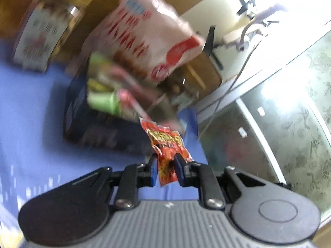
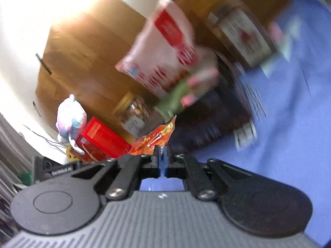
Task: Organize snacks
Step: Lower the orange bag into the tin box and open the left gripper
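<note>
My left gripper [image 1: 165,161] is shut on a small red-orange snack packet [image 1: 167,146] and holds it above the blue cloth, near the front of a dark box [image 1: 82,124]. The box holds green-and-pink packets [image 1: 107,99] and a tall white-and-red bag [image 1: 144,33]. My right gripper [image 2: 162,155] is shut on another orange-red snack packet [image 2: 154,138], in front of the same dark box [image 2: 211,119], which shows the white-and-red bag [image 2: 165,47] and green packets [image 2: 178,97]. Both views are blurred.
A labelled clear jar [image 1: 45,31] stands on the blue cloth [image 1: 26,113] by the box; it also shows in the right wrist view [image 2: 242,35]. A cardboard box [image 2: 82,51], a nut jar [image 2: 134,113], a red box [image 2: 99,140] and a plush toy [image 2: 70,117] stand left. A glass cabinet [image 1: 279,113] stands right.
</note>
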The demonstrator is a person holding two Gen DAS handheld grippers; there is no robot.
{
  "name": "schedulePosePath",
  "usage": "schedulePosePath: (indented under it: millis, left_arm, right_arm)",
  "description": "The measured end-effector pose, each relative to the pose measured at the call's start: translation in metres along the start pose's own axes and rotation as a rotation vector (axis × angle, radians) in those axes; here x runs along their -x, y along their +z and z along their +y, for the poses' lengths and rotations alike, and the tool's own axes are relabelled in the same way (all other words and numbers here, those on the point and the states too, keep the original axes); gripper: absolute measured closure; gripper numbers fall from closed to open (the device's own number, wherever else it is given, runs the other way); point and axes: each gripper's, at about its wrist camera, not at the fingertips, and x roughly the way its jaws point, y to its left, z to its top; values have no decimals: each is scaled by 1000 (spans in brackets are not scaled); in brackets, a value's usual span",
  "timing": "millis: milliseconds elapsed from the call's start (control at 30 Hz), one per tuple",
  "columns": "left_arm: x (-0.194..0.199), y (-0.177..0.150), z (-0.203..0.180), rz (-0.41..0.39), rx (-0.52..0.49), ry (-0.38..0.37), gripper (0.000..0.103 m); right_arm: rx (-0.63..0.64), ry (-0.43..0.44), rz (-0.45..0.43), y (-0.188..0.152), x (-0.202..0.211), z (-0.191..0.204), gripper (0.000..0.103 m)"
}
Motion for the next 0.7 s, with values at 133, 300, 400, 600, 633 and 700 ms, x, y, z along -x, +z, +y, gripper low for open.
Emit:
schedulePosePath:
  millis: [133,300,400,600,633,700]
  left_arm:
    - [-25,31,5,-28,9,24,84]
    - [-62,55,9,-34,-12,82,83]
    - [-75,59,3,-35,-40,138,63]
    - [-58,53,-7,-48,-76,122,60]
    - [-50,51,-9,-51,-84,119,60]
    - [-35,44,-13,-50,-94,114,60]
  right_arm:
    - [65,-35,-27,28,-23,4,97]
    - [164,-133,-31,51,-54,0,96]
    - [263,-212,-52,55,-66,-4,91]
    - [317,-272,-169,54,-44,-2,78]
    - [309,-260,-176,52,-36,-1,78]
    - [278,-234,-181,44,-20,2,78]
